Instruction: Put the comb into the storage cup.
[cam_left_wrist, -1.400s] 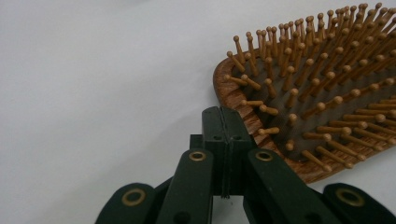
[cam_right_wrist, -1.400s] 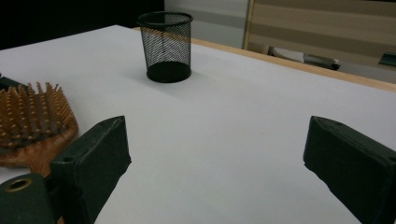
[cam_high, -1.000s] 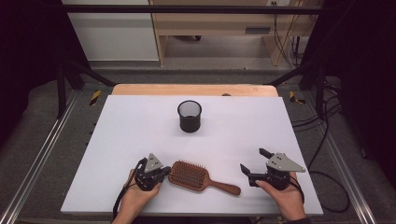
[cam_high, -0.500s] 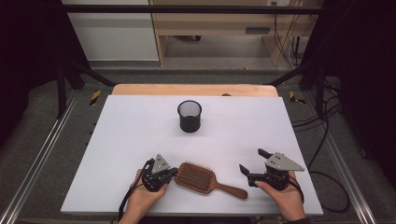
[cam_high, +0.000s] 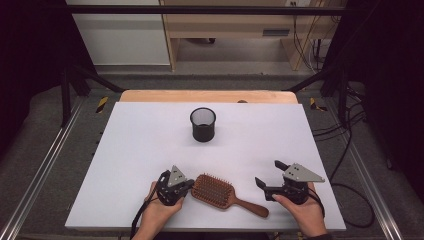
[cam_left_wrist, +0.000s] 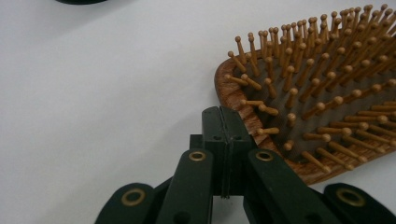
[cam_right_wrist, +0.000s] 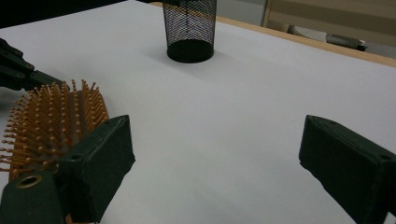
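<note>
A wooden paddle hairbrush (cam_high: 214, 189) lies bristles up near the table's front edge, its handle pointing right toward the front. My left gripper (cam_high: 189, 185) is shut with nothing between its jaws. In the left gripper view its closed tips (cam_left_wrist: 223, 122) rest against the rim of the hairbrush (cam_left_wrist: 327, 93) at the head's left end. My right gripper (cam_high: 269, 173) stands open just right of the handle, empty. In the right gripper view its jaws (cam_right_wrist: 219, 154) are wide apart over bare table, with the hairbrush (cam_right_wrist: 51, 121) behind the left jaw.
A black mesh cup (cam_high: 203, 124) stands upright at the table's (cam_high: 125, 150) middle, toward the back, and appears far ahead in the right gripper view as the mesh cup (cam_right_wrist: 189, 28). A wooden strip (cam_high: 150, 96) edges the table's back.
My left gripper has slid a little to the right, and the hairbrush has shifted slightly right with it. The right gripper has stayed put.
</note>
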